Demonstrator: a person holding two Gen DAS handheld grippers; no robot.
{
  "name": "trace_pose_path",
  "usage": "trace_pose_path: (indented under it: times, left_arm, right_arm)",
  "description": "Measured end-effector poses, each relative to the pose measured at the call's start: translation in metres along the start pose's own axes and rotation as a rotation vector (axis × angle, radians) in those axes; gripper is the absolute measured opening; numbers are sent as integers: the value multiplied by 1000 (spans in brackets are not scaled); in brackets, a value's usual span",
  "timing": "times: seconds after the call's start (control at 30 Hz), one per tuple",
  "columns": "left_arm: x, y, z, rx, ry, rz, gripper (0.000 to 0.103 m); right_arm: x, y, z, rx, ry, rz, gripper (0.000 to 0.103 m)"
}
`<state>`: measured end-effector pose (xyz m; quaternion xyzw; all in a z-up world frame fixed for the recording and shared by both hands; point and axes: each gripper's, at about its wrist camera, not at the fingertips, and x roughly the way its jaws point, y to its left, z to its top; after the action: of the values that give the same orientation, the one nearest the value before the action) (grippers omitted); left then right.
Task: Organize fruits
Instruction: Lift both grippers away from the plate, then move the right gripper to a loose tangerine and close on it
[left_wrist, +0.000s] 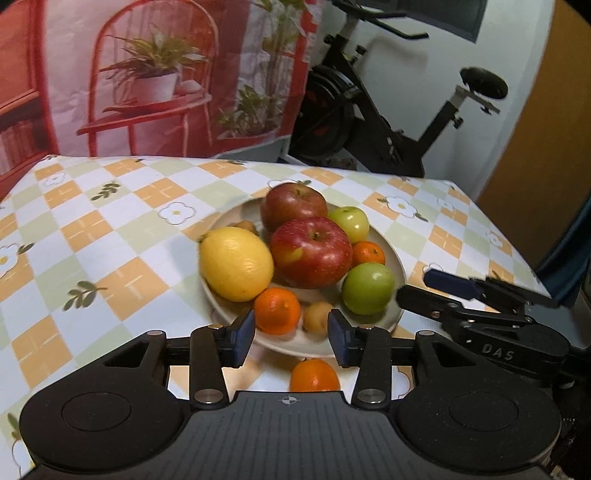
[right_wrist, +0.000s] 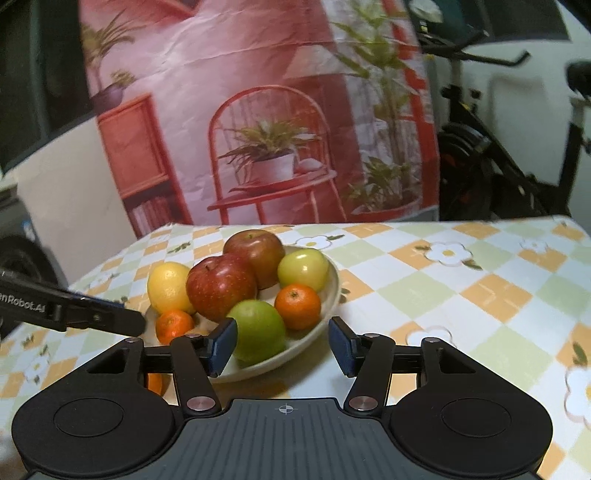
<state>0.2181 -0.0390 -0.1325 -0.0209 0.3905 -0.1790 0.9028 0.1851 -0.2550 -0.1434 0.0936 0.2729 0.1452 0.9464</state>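
Nine fruits sit heaped on a pale plate at the centre of the left-wrist view: two red apples, two green apples, a lemon, two mandarins and two small tan fruits I cannot identify, one at the near rim. One more mandarin lies loose on the checked table, just in front of the plate, low in the frame.

Left gripper: jaws partly open, nothing between them; the loose mandarin shows below and between them, untouched. Right gripper: jaws partly open and empty, hovering at the near rim of the plate, with the nearer green apple just beyond the left jaw.

Handling assessment. The loose mandarin is judged light, with soft skin that yields; a gentle hold across its widest girth should serve, since a hard squeeze could bruise it. Both kinds of apple look firm, heavier and waxy-smooth, hence liable to slip; take them across the middle, not at the stem end. The lemon appears stiff-skinned and long; grip across its short axis. The pile is crowded, so lifting a lower fruit may set the upper ones rolling off the shallow rim.
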Motion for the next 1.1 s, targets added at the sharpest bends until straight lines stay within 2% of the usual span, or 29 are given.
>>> trace_pose_path:
  times: [0.17, 0.33, 0.57, 0.77, 1.1]
  left_arm:
    - [-18, 6, -8, -21, -26, 12, 45]
    - [-33, 6, -20, -15, -38, 23, 45]
    - [-48, 6, -34, -8, -55, 29, 45]
    - [-61, 6, -43, -16, -77, 27, 45]
    - [-72, 13, -56, -32, -88, 23, 45]
  right_arm:
    - [-19, -4, -11, 63, -17, -11, 51]
    - [-38, 9, -21, 30, -4, -12, 51]
    - [-64, 37, -36, -68, 33, 0, 51]
    - [-83, 65, -50, -145, 75, 51, 51]
    - [-79, 109, -59, -288, 200, 140, 52]
